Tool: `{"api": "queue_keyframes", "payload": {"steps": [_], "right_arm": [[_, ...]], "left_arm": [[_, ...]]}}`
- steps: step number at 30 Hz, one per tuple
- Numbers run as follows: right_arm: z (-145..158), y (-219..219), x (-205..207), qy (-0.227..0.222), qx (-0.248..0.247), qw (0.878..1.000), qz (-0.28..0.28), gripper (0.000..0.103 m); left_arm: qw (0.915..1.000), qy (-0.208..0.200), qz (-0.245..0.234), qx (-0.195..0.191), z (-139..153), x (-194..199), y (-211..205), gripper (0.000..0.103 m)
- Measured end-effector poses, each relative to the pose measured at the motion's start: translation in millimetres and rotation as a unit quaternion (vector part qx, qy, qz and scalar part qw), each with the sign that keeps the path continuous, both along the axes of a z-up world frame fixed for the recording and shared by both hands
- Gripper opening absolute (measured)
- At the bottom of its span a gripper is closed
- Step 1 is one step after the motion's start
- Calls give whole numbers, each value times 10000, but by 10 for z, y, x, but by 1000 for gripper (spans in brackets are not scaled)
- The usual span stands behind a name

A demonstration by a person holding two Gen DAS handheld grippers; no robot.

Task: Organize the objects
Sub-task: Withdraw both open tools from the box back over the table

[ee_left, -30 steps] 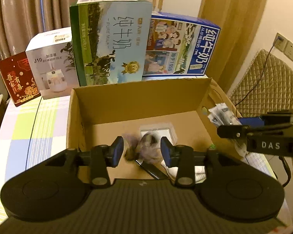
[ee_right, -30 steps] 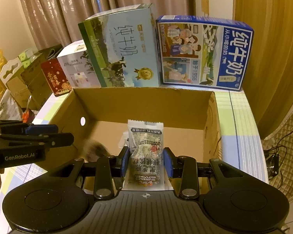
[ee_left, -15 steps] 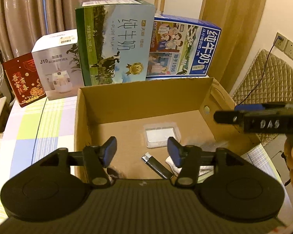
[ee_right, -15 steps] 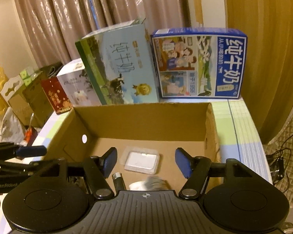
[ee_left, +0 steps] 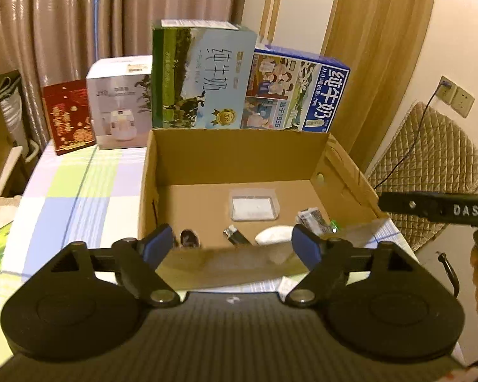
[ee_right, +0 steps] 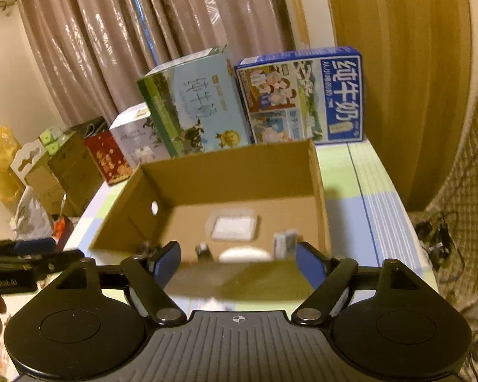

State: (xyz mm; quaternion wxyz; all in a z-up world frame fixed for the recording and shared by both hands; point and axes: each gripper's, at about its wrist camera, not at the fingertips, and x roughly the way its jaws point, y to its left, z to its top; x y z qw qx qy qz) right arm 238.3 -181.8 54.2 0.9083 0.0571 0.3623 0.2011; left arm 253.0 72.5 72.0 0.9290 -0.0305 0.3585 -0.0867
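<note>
An open cardboard box (ee_left: 239,156) (ee_right: 232,175) stands on the checked tablecloth. Inside lie a clear plastic case (ee_left: 254,204) (ee_right: 234,227), a black lighter (ee_left: 235,235), a white oval object (ee_left: 275,235) (ee_right: 243,254), a snack packet (ee_left: 314,219) (ee_right: 285,243) and a dark fuzzy item (ee_left: 188,238). My left gripper (ee_left: 235,246) is open and empty, just before the box's near wall. My right gripper (ee_right: 239,262) is open and empty, also at the near wall. Each gripper shows at the edge of the other's view.
Behind the box stand a green milk carton (ee_left: 204,78), a blue milk carton (ee_left: 298,92), a white humidifier box (ee_left: 119,103) and a red box (ee_left: 68,116). A quilted chair (ee_left: 430,165) is at the right. Bags and cartons (ee_right: 32,165) crowd the left.
The left gripper dropped the fuzzy item and the right gripper dropped the snack packet into the box. Both opened wide and pulled back and up to the near wall.
</note>
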Motion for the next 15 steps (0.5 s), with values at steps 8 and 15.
{"api": "queue_keyframes", "payload": {"steps": [8, 15], "right_arm": [[-98, -172, -834, 51, 50, 9998, -192, 92], [-203, -211, -1368, 57, -138, 9998, -152, 98]], "left_arm": [[9998, -81, 206, 4, 43, -764, 66, 96], [9994, 33, 336, 63, -82, -1362, 111, 102]]}}
